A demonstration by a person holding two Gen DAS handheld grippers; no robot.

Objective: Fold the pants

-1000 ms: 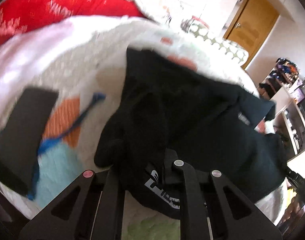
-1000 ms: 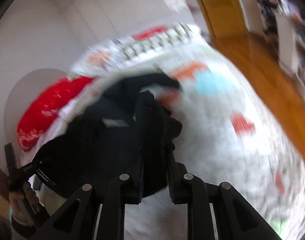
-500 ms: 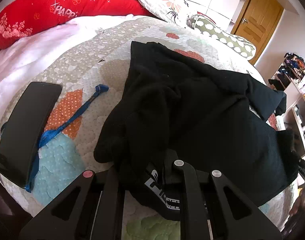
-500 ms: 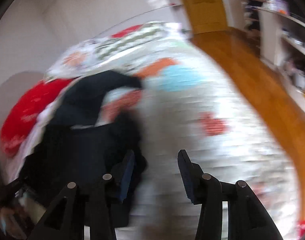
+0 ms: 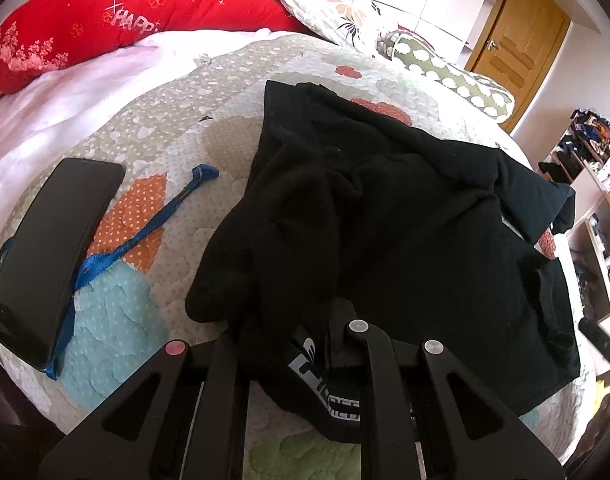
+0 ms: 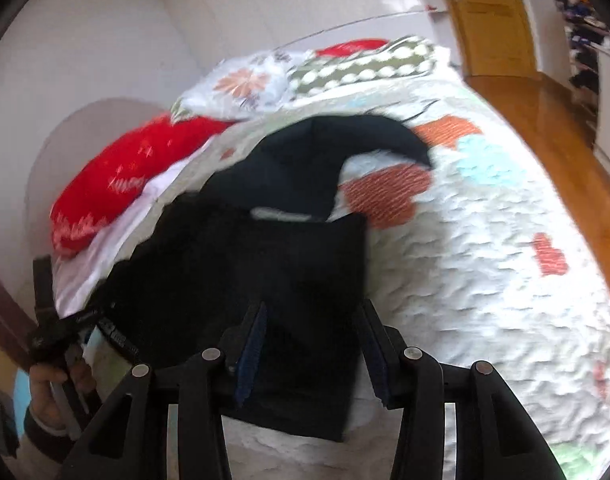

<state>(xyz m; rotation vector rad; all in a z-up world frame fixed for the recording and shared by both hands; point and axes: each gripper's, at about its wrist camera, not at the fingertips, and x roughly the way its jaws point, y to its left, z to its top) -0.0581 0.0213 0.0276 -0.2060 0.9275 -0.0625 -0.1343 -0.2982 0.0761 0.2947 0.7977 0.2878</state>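
Black pants (image 5: 405,216) lie rumpled across a patchwork quilt (image 5: 177,128). My left gripper (image 5: 289,340) is shut on the waistband with white lettering (image 5: 325,384), at the near edge of the bed. In the right wrist view the pants (image 6: 265,248) lie partly folded, one leg (image 6: 369,136) trailing far right. My right gripper (image 6: 311,320) is open and empty, its fingers over the near edge of the cloth. The left gripper (image 6: 53,336) shows at the far left, holding the waistband.
A black phone (image 5: 53,256) on a blue lanyard (image 5: 145,236) lies left of the pants. A red pillow (image 5: 117,28), floral pillow (image 5: 329,4) and green dotted pillow (image 5: 453,72) sit at the bed head. Wooden floor (image 6: 561,136) and door (image 6: 489,12) lie right.
My right gripper let go of the pants, opened, and now hovers over their near edge. My left gripper kept its hold and barely moved.
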